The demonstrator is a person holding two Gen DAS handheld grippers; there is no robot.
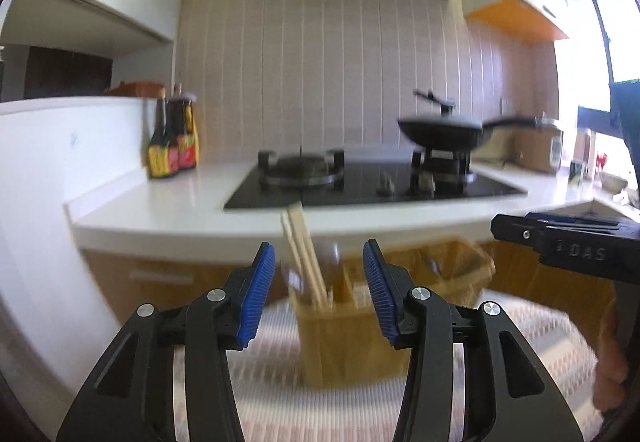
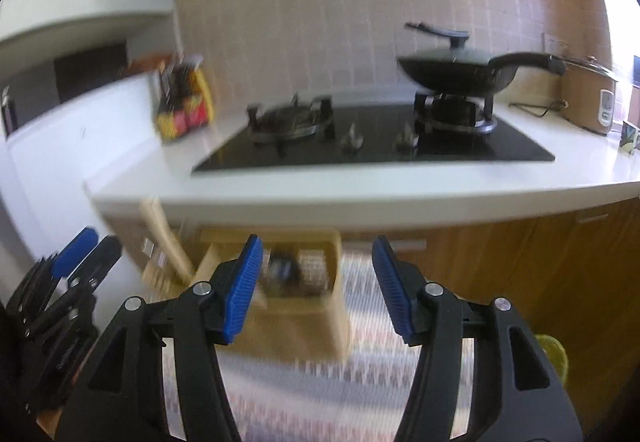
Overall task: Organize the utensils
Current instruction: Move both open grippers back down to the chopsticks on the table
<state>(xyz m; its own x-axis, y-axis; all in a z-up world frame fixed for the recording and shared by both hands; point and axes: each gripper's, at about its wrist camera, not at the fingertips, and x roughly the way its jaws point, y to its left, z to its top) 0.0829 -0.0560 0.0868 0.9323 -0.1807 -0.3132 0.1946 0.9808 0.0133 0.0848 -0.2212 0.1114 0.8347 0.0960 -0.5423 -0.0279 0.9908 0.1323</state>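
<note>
A tan utensil holder (image 1: 340, 334) stands on a patterned mat (image 1: 280, 382), with wooden chopsticks (image 1: 302, 254) sticking up from it. My left gripper (image 1: 319, 290) is open and empty, its blue pads either side of the holder, short of it. A tan basket (image 2: 298, 278) with dark items lies ahead of my right gripper (image 2: 316, 282), which is open and empty. The chopsticks (image 2: 164, 238) show to its left in the right wrist view. The basket (image 1: 460, 266) also shows in the left wrist view. Both views are blurred.
A white counter (image 2: 360, 186) carries a black gas hob (image 2: 372, 146), a lidded black wok (image 2: 456, 72), sauce bottles (image 2: 182, 102) and a rice cooker (image 2: 592, 98). Wooden cabinet fronts (image 2: 540, 262) lie below. The left gripper (image 2: 60, 298) shows at the right wrist view's left edge.
</note>
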